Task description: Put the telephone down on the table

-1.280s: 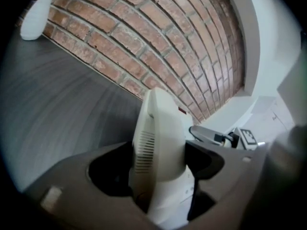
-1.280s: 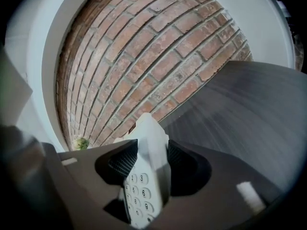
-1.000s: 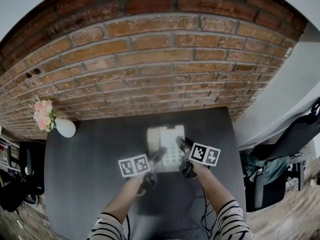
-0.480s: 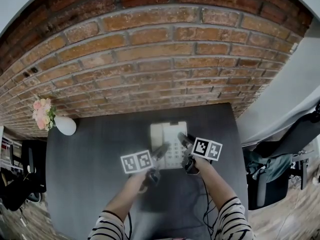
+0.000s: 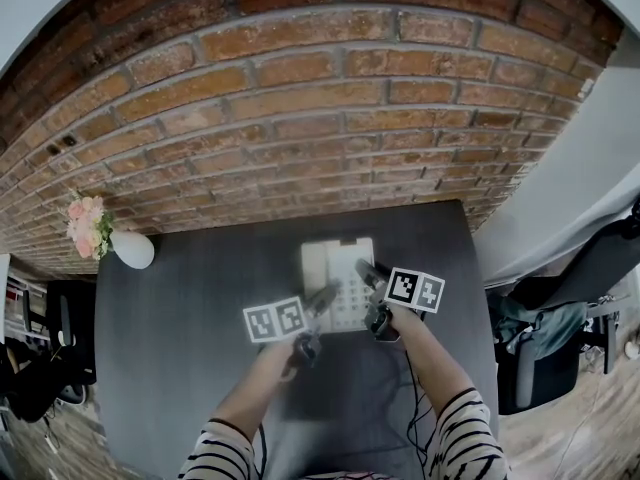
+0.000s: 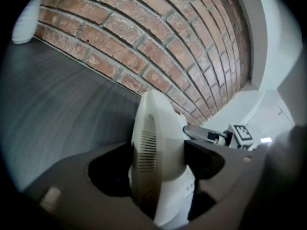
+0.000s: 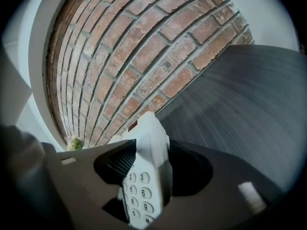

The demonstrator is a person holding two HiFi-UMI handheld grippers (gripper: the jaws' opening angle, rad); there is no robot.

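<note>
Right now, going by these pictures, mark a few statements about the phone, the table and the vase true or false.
1. The telephone sits between the fingers of the left gripper and the right gripper. True; the right gripper's fingers have just been opening.
2. The telephone is black. False: it is white.
3. A vase of pink flowers stands on the table. True.
4. The vase touches the telephone. False: it stands apart, at the table's far left corner.
</note>
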